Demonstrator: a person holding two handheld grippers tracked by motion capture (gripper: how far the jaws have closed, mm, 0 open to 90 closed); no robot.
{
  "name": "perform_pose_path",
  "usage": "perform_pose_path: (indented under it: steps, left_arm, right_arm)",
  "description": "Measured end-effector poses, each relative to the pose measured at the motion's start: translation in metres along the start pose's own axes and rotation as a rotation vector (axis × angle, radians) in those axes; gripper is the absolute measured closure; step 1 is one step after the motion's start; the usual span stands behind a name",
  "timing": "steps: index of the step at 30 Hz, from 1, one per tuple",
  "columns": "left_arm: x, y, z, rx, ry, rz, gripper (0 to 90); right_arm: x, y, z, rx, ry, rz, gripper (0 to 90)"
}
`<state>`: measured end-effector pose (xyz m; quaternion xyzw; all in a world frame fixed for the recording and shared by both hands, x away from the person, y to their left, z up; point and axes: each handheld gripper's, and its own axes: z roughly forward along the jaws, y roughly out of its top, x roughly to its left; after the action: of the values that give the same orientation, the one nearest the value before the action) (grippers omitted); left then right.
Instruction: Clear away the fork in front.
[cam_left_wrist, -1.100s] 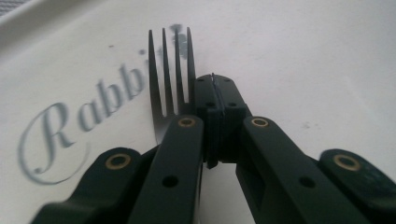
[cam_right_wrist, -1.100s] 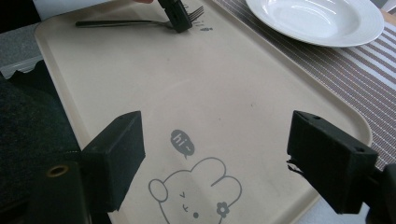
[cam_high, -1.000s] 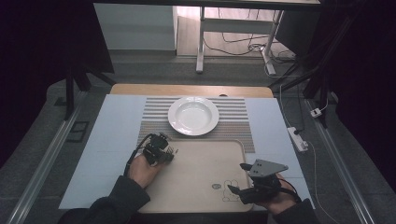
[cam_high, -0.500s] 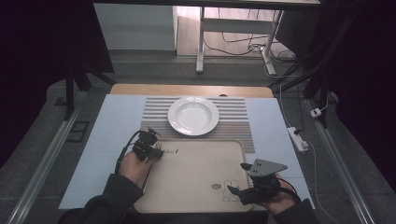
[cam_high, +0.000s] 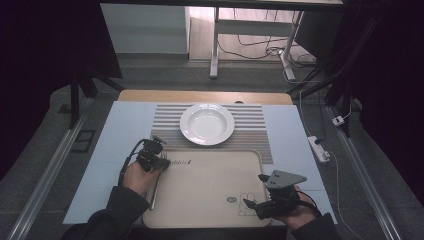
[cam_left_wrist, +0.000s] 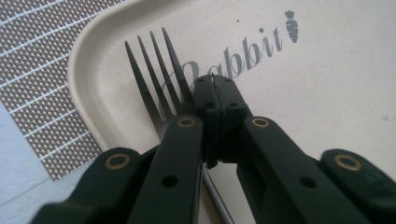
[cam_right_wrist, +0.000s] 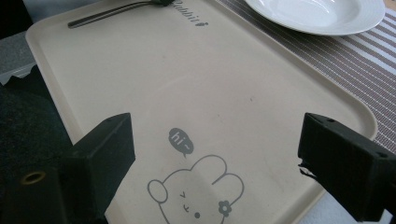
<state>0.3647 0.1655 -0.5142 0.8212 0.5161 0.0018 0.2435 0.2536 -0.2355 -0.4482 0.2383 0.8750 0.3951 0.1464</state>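
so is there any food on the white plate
No, the white plate on the striped mat is bare in the high view, with nothing lying in its bowl.

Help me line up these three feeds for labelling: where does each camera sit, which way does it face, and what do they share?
High view: above the person's side, facing forward and down on the tray, plate, both hands.
Left gripper view: rides the left gripper, jaws shut beside a fork at the tray's corner.
Right gripper view: rides the right gripper, jaws open over the tray's rabbit drawing.
Shared: tray in all three views; fork in both gripper views.
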Motion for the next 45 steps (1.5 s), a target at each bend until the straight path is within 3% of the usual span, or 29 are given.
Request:
perform_pose_path:
  steps: [3,8,17,29,32,35,37,45]
  left_arm:
    - [-0.001,0.0,-0.002,-0.013,0.005,0.006,83.3]
    - [-0.004,0.001,-0.009,-0.064,-0.038,0.036,75.2]
    - [-0.019,0.001,-0.023,-0.149,-0.103,0.161,51.6]
    - [-0.035,-0.006,-0.042,-0.269,-0.173,0.265,19.1]
    - [-0.038,-0.007,-0.046,-0.278,-0.191,0.268,15.2]
    - [-0.041,-0.011,-0.049,-0.281,-0.169,0.291,8.1]
    - [-0.04,-0.014,-0.051,-0.276,-0.177,0.289,4.2]
    - [-0.039,-0.025,-0.062,-0.305,-0.207,0.293,0.0]
  right_arm:
    - [0.0,0.0,0.001,-0.001,0.003,0.003,10.7]
    - [0.0,-0.001,0.002,0.005,0.0,0.005,9.6]
    - [0.0,-0.001,0.002,0.009,-0.01,0.0,8.4]
    - [0.001,0.0,0.003,0.012,-0.029,0.002,7.3]
    - [0.001,0.0,0.003,0.011,-0.031,0.003,7.0]
    - [0.002,0.0,0.003,0.01,-0.035,0.01,6.2]
    - [0.001,0.0,0.003,0.013,-0.04,0.015,5.6]
    - [0.003,0.0,0.004,0.035,-0.069,0.024,2.2]
